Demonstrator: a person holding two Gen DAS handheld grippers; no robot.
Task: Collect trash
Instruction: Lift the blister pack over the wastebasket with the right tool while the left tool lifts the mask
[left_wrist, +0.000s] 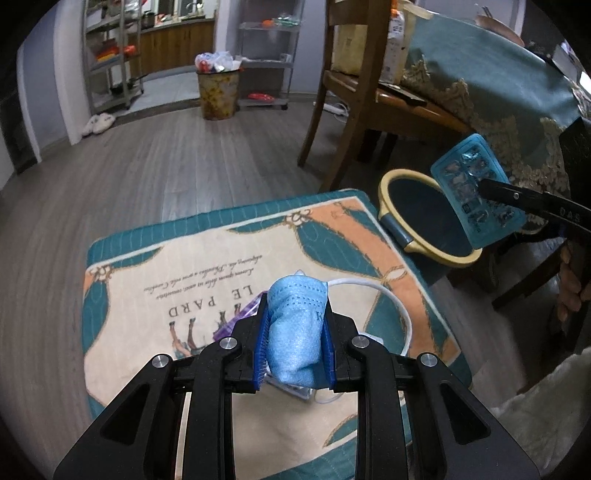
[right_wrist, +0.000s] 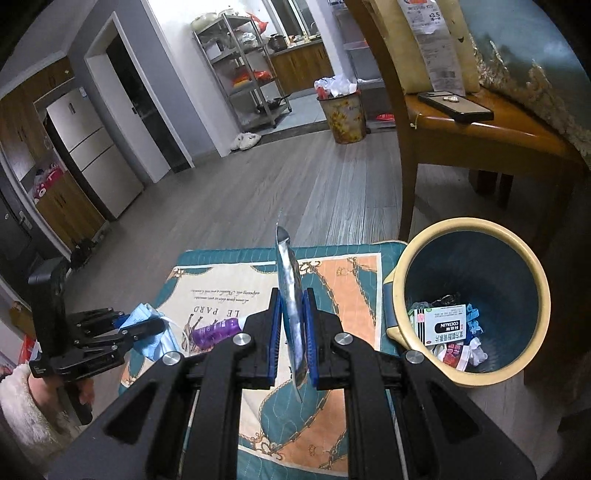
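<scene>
Trash bin (right_wrist: 471, 301) sits just right of my right gripper (right_wrist: 291, 328), which pinches a blister pack (right_wrist: 290, 295) standing tall. My left gripper (left_wrist: 295, 339) squeezes a blue mask (left_wrist: 295, 332), probably farther from the bin.

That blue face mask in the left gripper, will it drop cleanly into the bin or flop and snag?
The face mask looks soft and floppy: it is bunched between the left gripper pads. Probably very light, so it may cling rather than fall. Its white ear loop trails loose and could catch on a finger or the bin rim.
</scene>
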